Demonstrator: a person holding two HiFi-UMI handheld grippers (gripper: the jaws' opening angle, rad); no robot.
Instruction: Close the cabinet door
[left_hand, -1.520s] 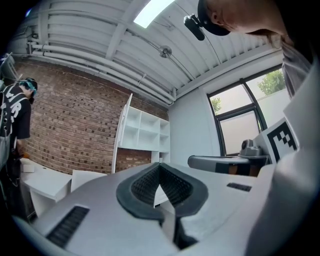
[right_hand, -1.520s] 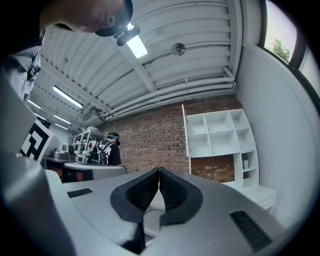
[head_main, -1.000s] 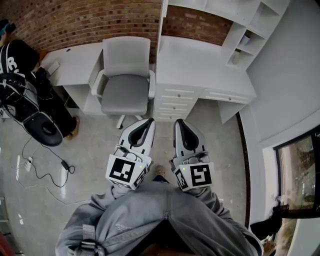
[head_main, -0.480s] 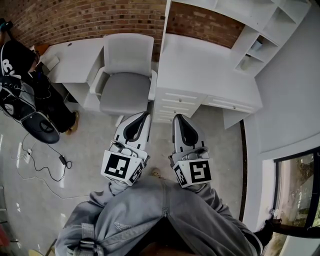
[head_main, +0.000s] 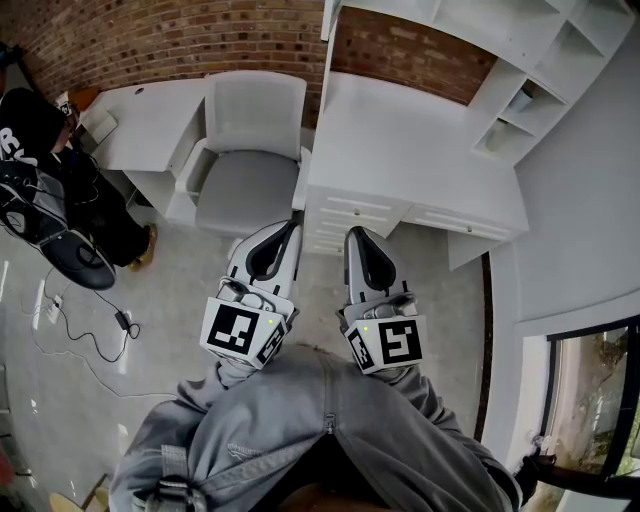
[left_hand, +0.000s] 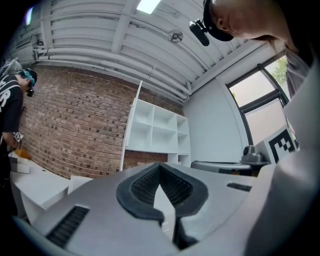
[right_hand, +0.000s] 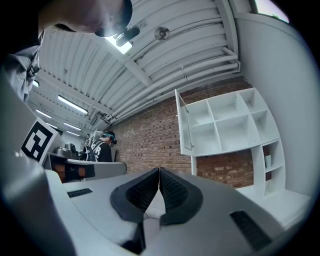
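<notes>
Grippers before the long white desk (head_main: 400, 130). The grey two-jaw left gripper (head_main: 292, 226) and the matching right gripper (head_main: 352, 234) were held side by side, pointing toward the desk's drawer fronts. Both had their jaws pressed together at the tips, with nothing between them. Above the desk hung the white open-shelf cabinet (right_hand: 230, 125). Its white cabinet door (right_hand: 184, 122) stood swung open at the left edge, well apart from both grippers. A grey office chair (head_main: 245, 180) stood just left of the desk.
</notes>
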